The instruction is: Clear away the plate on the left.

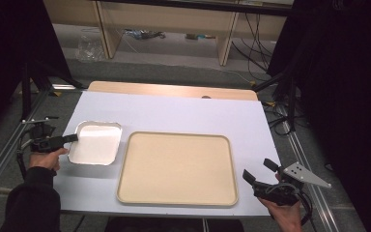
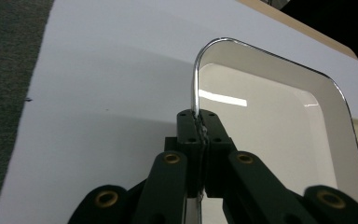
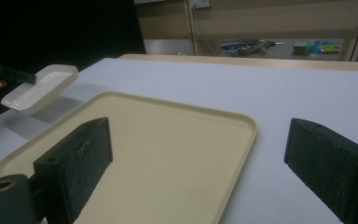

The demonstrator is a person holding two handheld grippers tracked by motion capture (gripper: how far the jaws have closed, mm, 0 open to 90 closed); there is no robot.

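The left gripper is clamped on the left rim of a shallow white dish, holding it tilted above the white table. Right of the dish lies a beige tray. Beyond the tray's right corner, the right gripper hangs with jaws wide apart.
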